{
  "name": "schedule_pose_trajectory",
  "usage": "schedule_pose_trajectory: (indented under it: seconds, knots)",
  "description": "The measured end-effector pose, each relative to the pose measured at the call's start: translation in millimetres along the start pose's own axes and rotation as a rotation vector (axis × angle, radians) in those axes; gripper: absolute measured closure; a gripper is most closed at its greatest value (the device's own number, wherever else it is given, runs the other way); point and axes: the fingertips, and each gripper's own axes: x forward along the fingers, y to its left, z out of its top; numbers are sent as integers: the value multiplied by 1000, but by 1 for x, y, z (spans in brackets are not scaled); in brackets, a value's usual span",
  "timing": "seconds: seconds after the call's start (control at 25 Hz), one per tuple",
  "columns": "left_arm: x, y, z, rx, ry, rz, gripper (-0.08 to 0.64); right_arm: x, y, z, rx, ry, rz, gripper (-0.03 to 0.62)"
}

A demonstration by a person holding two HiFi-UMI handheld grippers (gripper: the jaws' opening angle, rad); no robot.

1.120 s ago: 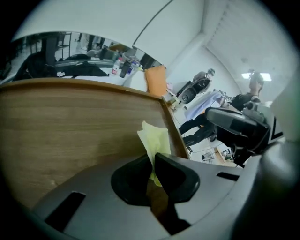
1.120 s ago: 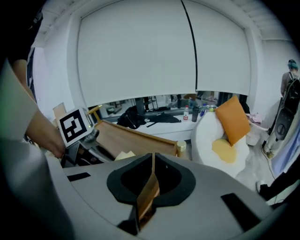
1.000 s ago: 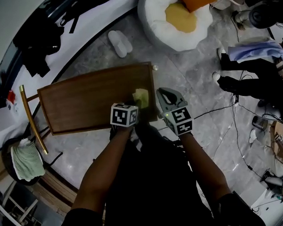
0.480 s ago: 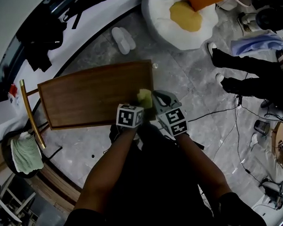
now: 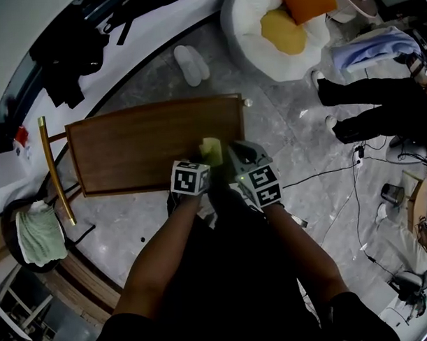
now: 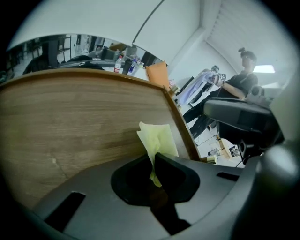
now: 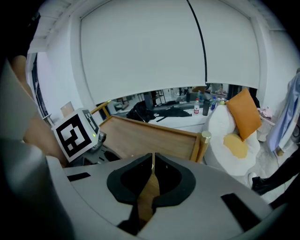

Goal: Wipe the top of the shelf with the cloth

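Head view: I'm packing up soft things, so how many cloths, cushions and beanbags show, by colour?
Yellow cloth: 1
Green cloth: 1
Orange cushion: 1
Yellow cushion: 1
White beanbag: 1
Total: 5

The left claw point(image 6: 153, 157) pinches a yellow cloth point(image 6: 158, 137) resting on the wooden shelf top point(image 6: 79, 122), near its right edge.

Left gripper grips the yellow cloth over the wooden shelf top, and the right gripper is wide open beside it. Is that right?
Not quite: the right gripper is shut, its jaws together with nothing between them, as the right gripper view shows. The rest stands: the left gripper grips the yellow cloth over the wooden shelf top.
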Motion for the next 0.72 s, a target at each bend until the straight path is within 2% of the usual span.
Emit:
schedule_pose_trajectory:
  seconds: [0.48,0.72]
  knots:
    - [-82,127,-29,-62,-24,85,532,41,92,25,5,1,20,563]
    - [-125,191,-45,-159,-67,140,532,67,123,37,-33,4,22,563]
